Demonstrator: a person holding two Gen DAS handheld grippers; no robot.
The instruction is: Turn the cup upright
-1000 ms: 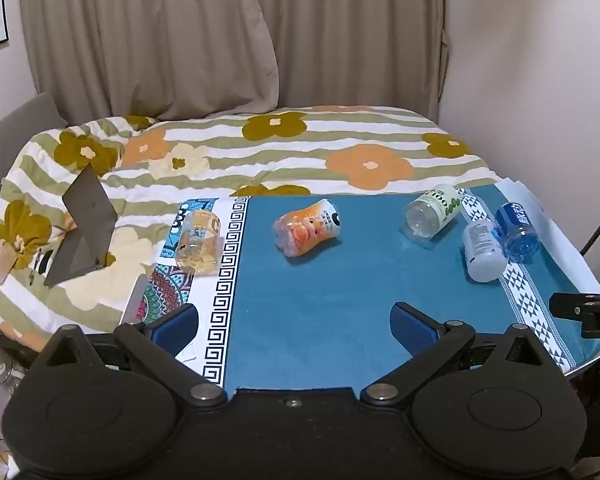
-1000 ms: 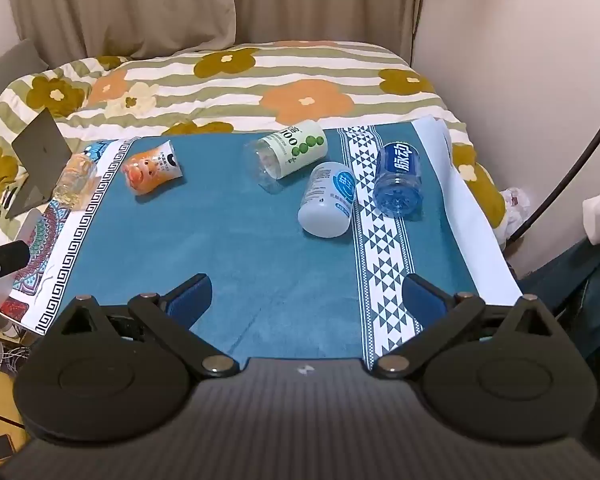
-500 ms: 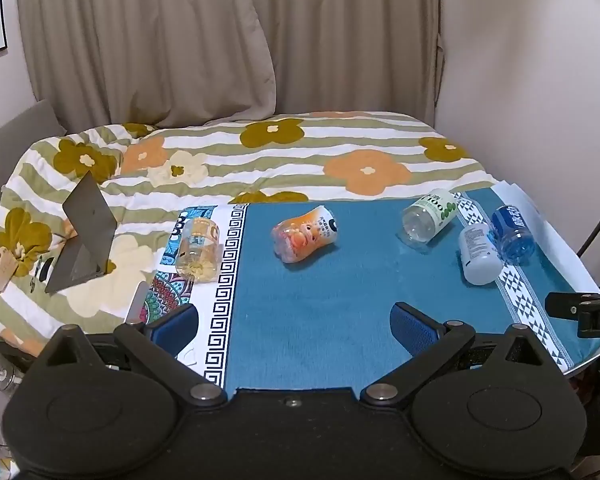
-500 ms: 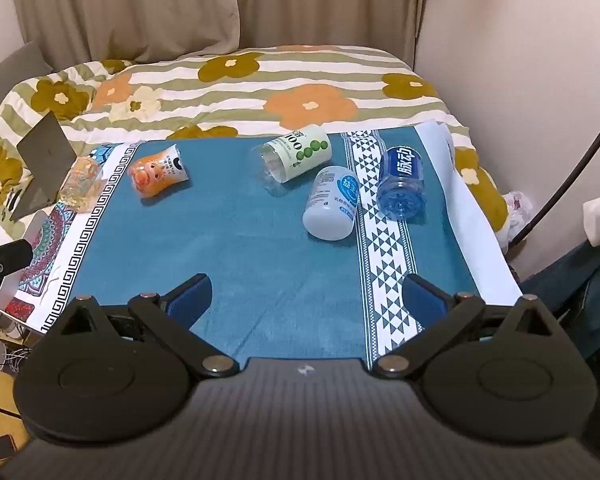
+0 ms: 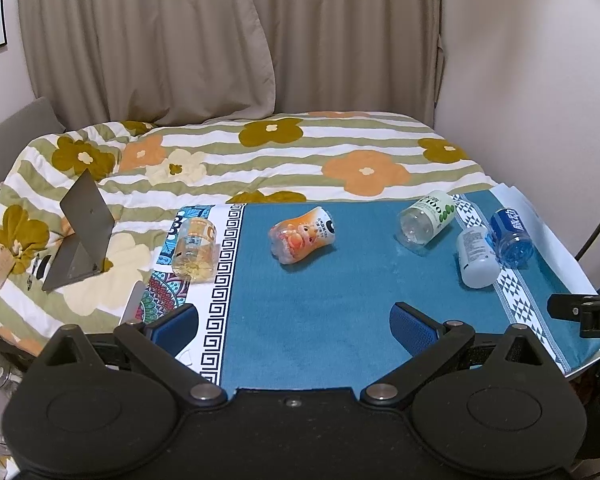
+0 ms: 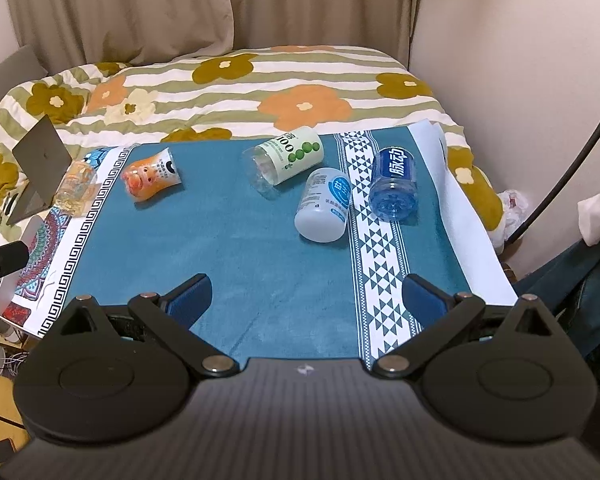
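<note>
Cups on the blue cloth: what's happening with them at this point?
Nothing is being handled. Five cut-bottle cups lie on their sides on the table cloth: a yellow cup, an orange cup, a green-dotted cup, a white cup and a blue cup. The left gripper and right gripper hang open at the near edge, touching none.

The green-dotted cup [image 6: 286, 158], lying far on the blue cloth, is showing "100". The blue cup [image 6: 394, 184] to its right is showing white Chinese characters, "脉动". Other labels are staying too small to read.
</note>
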